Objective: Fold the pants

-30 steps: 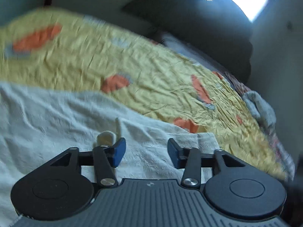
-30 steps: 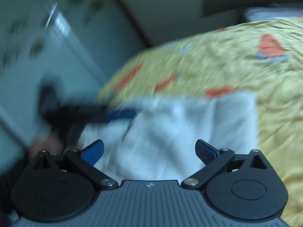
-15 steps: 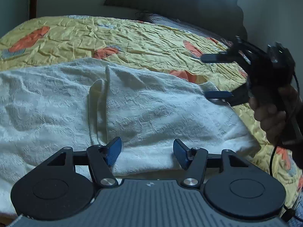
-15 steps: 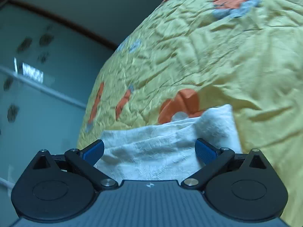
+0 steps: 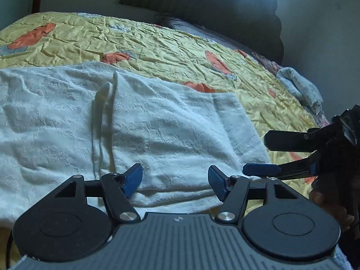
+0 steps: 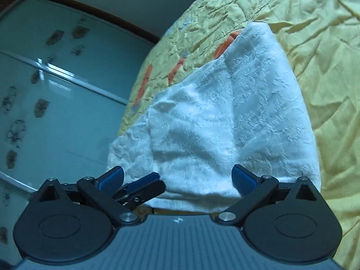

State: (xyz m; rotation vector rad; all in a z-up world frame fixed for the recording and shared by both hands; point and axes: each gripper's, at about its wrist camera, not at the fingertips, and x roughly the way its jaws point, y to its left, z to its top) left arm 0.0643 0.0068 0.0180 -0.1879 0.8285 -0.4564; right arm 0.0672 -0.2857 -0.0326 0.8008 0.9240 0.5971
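Observation:
White textured pants (image 5: 157,130) lie spread on a yellow bedspread (image 5: 157,45), with a fold ridge running down their middle. My left gripper (image 5: 175,180) is open, just above the pants' near edge. My right gripper (image 6: 177,177) is open over the near hem of the pants (image 6: 225,117). In the left wrist view the right gripper (image 5: 270,155) reaches in from the right, fingers spread, lower blue pad at the pants' right corner. The left gripper's fingers (image 6: 144,184) show at the lower left of the right wrist view.
The bedspread (image 6: 326,45) has orange patches. A dark headboard (image 5: 202,4) and pillow stand at the far end. A crumpled pale cloth (image 5: 301,85) lies at the bed's right edge. A glass sliding door (image 6: 56,90) stands left of the bed.
Both grippers have come down toward the near edge of the pants. The right gripper has dropped lower and closer beside the left one. Both stay open.

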